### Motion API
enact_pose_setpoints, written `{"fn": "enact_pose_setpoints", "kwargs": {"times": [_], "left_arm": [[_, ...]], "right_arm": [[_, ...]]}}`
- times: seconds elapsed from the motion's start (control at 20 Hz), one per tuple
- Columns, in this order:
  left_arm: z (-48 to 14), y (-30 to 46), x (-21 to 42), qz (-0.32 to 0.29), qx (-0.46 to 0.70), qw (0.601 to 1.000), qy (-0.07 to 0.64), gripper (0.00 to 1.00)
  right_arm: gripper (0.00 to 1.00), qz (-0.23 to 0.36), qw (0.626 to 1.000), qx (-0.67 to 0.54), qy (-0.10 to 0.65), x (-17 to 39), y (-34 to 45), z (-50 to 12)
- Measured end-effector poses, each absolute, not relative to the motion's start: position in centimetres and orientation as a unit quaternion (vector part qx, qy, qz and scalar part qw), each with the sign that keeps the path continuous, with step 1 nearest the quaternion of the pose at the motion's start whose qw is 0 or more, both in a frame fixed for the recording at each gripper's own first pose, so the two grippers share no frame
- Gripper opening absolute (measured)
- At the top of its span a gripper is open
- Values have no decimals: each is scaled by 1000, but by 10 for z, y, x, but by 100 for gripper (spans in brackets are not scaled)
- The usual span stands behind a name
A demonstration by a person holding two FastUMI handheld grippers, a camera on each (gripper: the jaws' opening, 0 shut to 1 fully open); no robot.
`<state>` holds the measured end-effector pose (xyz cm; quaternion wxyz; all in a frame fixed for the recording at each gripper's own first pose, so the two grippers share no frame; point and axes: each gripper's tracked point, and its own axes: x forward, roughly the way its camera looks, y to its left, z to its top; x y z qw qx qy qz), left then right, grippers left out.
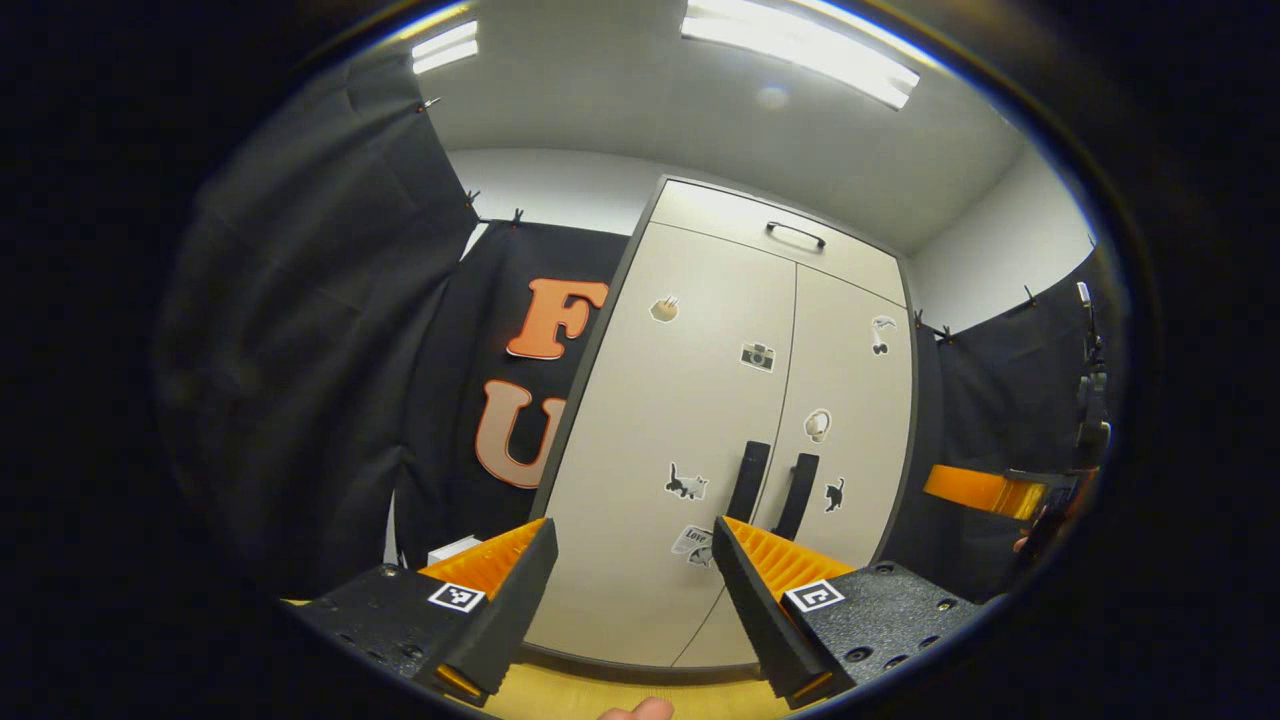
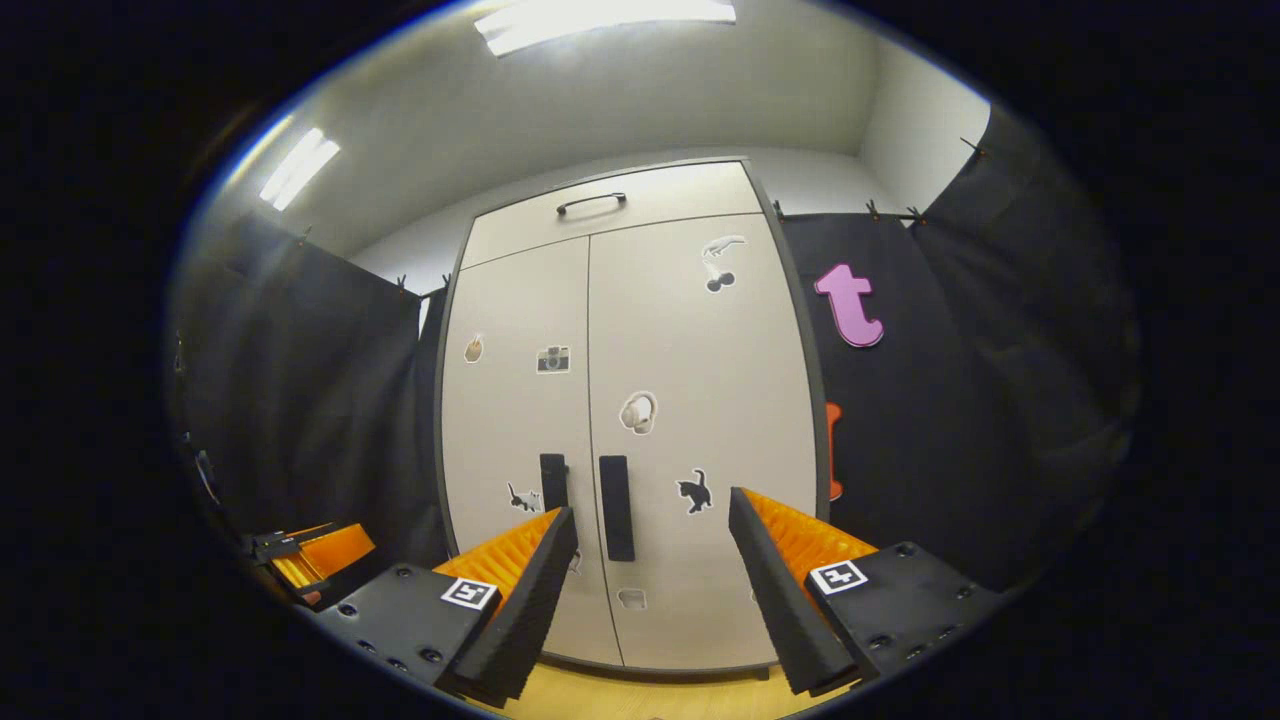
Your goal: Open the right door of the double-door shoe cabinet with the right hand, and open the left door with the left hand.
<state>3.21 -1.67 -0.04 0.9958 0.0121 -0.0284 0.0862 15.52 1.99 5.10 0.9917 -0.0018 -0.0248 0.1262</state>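
Left gripper view is looking up at the tall beige double-door shoe cabinet [image 1: 720,420], which is standing against the black cloth wall with both doors sitting shut. The left gripper [image 1: 633,590] is hanging in front of the left door [image 1: 680,430] with its fingers spread wide apart and nothing between them, well short of touching anything. The two black vertical bar handles are sitting side by side at the middle seam: the left handle [image 1: 748,481] and the right handle [image 1: 797,494], both poking out just above the gripper's right finger. Little stickers are dotting the doors, like a camera sticker [image 1: 758,356] and a black cat sticker [image 1: 686,484]. A top flap with a thin curved handle [image 1: 796,235] is sitting above the doors, and the other gripper [image 1: 1010,495] is showing far off at the right edge. Right gripper view is facing the same cabinet [image 2: 630,400] more squarely, with the right door [image 2: 700,400] taking the middle. The right gripper [image 2: 652,575] is also gaping open and gripping nothing, with the right door's handle [image 2: 616,507] showing in the gap between its fingers, closer to the left one. A yellowish wooden floor [image 2: 640,700] is peeking out below.
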Motion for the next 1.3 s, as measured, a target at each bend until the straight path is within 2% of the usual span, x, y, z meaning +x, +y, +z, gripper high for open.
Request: {"fn": "enact_pose_setpoints", "kwargs": {"times": [0.2, 0.45, 0.5, 0.7, 0.75, 0.9, 0.95, 1.0, 1.1, 1.15, 1.2, 1.25, 1.3], "left_arm": [[4, 1, 21, 159, 44, 985, -45, 94], [11, 12, -5, 219, 82, 971, -57, 91], [11, 12, -9, 227, 85, 969, -58, 94], [12, 22, -20, 249, 86, 963, -58, 94], [11, 24, -24, 251, 86, 963, -56, 94], [10, 30, -28, 254, 91, 961, -52, 94], [10, 32, -29, 254, 92, 961, -51, 94], [9, 34, -29, 253, 93, 962, -49, 94], [8, 37, -29, 250, 93, 963, -44, 94], [6, 38, -30, 248, 94, 963, -41, 94], [6, 39, -30, 246, 94, 964, -38, 94], [5, 40, -31, 244, 95, 965, -37, 94], [4, 41, -31, 241, 96, 965, -35, 94]], "right_arm": [[98, 151, 988, -22, -9, 215, 47, 39], [98, 162, 986, -30, 15, 274, 77, 9], [98, 164, 986, -33, 18, 280, 82, 4], [96, 137, 990, -38, 16, 301, 86, -7], [92, 130, 991, -34, 22, 305, 85, -12], [95, 120, 991, -11, 49, 316, 82, -25], [88, 114, 992, -9, 54, 318, 81, -28], [92, 117, 992, -13, 46, 321, 83, -27], [70, 106, 993, -35, 26, 323, 80, -25], [65, 112, 993, -42, 23, 321, 83, -27], [51, 119, 992, -41, 30, 321, 86, -31], [42, 121, 991, -39, 27, 318, 87, -29], [38, 127, 991, -39, 29, 320, 87, -32]]}}
